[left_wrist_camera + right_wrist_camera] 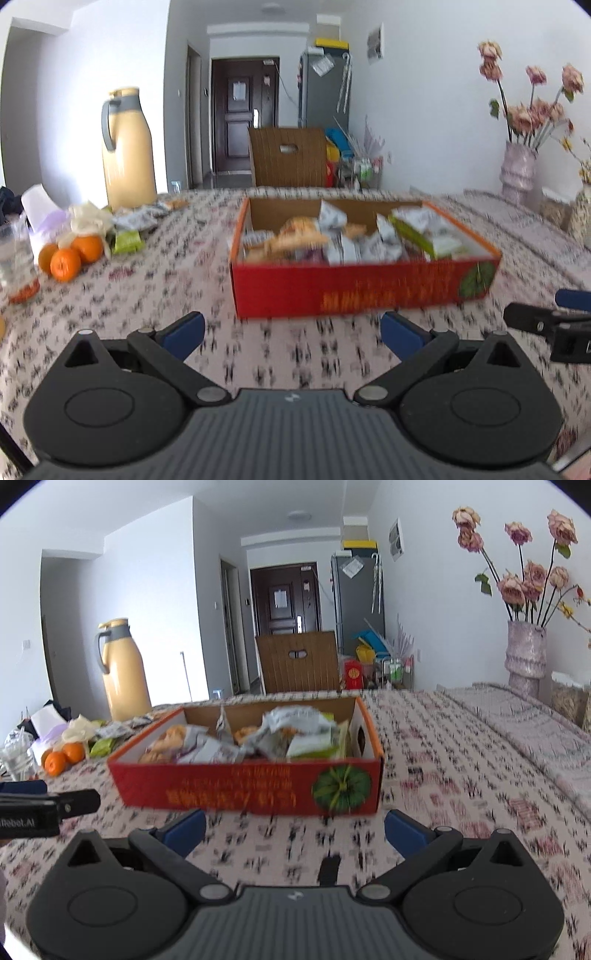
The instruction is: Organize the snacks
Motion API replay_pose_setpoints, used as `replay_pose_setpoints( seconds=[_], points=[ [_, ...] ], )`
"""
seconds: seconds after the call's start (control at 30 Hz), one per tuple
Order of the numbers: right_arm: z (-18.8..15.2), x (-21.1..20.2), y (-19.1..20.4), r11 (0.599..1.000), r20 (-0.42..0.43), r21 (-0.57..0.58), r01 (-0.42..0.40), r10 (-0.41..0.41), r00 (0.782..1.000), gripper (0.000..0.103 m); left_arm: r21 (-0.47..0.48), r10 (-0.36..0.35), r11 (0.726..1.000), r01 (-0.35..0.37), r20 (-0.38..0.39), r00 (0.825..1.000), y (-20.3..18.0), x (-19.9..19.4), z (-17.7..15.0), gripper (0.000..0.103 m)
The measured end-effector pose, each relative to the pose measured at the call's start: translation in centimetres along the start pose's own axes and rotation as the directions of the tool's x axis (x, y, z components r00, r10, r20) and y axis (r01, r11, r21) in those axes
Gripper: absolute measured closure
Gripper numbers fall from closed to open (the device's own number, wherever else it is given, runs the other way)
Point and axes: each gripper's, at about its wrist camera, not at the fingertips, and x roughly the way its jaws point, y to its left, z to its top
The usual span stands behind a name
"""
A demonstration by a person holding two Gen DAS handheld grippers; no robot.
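Both claws hang empty with fingers spread apart, left claw and right claw. The red box of snacks sits on the surface at twelve o'clock; oranges at ten.

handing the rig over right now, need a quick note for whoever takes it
Left gripper: open, empty, over the tablecloth in front of the red box.
Right gripper: open, empty, also just short of the box.
Done: the box already holds a pile of snack packets.
Left: loose packets and a green packet lie on the table's left side, by the oranges and the yellow jug. Likely these go in next.
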Motion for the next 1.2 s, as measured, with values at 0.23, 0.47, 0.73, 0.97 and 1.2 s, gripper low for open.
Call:
replay_pose_setpoints(
  seconds=[0.23, 0.47, 0.73, 0.97, 1.2],
  points=[
    [-2.1, -0.5, 0.1, 1.000, -0.061, 0.006, -0.012, 0.012, 0.998, 0.000, -0.003, -0.011, 1.000, 0.011, -0.064, 0.998, 0.2, 0.1, -2.1, 0.000],
    [-2.4, -0.2, 0.2, 1.000, -0.078, 0.007, -0.017, 0.017, 0.997, 0.000, 0.005, -0.020, 1.000, 0.021, -0.069, 0.997, 0.0, 0.0, -2.3, 0.000],
    [-2.5, -0.1, 0.1, 1.000, -0.082, 0.008, -0.018, 0.018, 0.996, 0.000, 0.007, -0.020, 1.000, 0.021, -0.071, 0.997, -0.1, 0.1, -2.4, 0.000],
    [-2.6, 0.0, 0.0, 1.000, -0.086, 0.008, -0.018, 0.018, 0.996, 0.000, 0.006, -0.022, 1.000, 0.023, -0.072, 0.997, -0.1, 0.1, -2.4, 0.000],
    [-2.6, 0.0, 0.0, 1.000, -0.086, 0.008, -0.018, 0.018, 0.996, 0.000, 0.006, -0.022, 1.000, 0.023, -0.072, 0.997, -0.1, 0.1, -2.4, 0.000]
  ],
)
